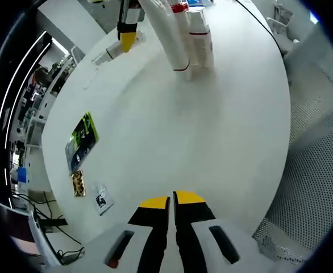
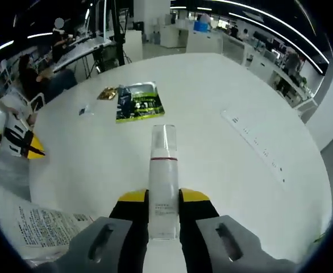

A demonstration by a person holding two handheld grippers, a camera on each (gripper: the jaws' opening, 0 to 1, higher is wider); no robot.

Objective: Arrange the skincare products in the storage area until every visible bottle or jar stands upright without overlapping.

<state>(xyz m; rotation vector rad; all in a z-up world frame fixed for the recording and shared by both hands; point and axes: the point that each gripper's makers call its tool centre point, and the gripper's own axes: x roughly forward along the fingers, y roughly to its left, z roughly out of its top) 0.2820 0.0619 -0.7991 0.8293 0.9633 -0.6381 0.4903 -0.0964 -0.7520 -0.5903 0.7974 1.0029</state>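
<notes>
My right gripper (image 2: pixel 164 199) is shut on a white bottle (image 2: pixel 163 182) with a red band and a clear cap, which points away along the jaws above the white table (image 2: pixel 223 91). In the left gripper view the same gripper (image 1: pixel 127 38) hangs at the far side with that bottle (image 1: pixel 112 53) beneath it. A cluster of tall white bottles (image 1: pixel 183 40) with red bands rises from the table (image 1: pixel 183 142) next to it. My left gripper (image 1: pixel 171 200) is shut with nothing between its yellow tips, and it also shows at the left edge of the right gripper view (image 2: pixel 33 151).
A green packet (image 2: pixel 139 102), a gold packet (image 2: pixel 107 92) and a small card (image 2: pixel 86 110) lie on the table, as does a long ruler-like strip (image 2: pixel 257 145). A printed sheet (image 2: pixel 36 227) is at lower left. Perforated mesh (image 1: pixel 308 170) lies beyond the table edge. People sit at desks (image 2: pixel 36 74) behind.
</notes>
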